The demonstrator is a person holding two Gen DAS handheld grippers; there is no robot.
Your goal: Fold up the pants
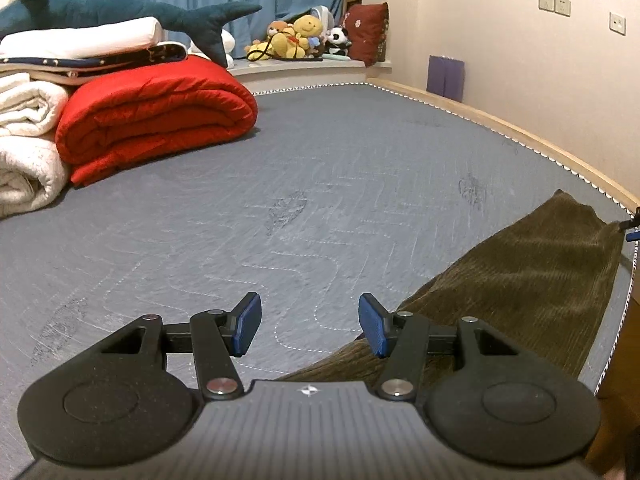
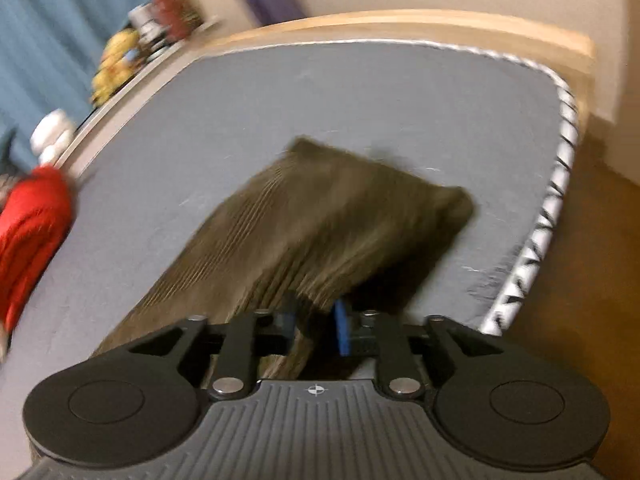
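Olive-brown corduroy pants (image 1: pixel 520 276) lie on the grey mattress (image 1: pixel 280 184) at the right in the left wrist view. My left gripper (image 1: pixel 310 326) is open and empty, low over the mattress beside the pants' left edge. In the blurred right wrist view the pants (image 2: pixel 320 220) stretch away from my right gripper (image 2: pixel 314 330), which is shut on a lifted fold of the fabric near the mattress's right edge.
A rolled red quilt (image 1: pixel 156 116), white blankets (image 1: pixel 28 152) and a plush shark (image 1: pixel 100 10) are stacked at the far left. Stuffed toys (image 1: pixel 296 38) and a red cushion (image 1: pixel 368 32) sit on the window ledge. The mattress's right edge (image 2: pixel 536 224) drops to the wooden floor.
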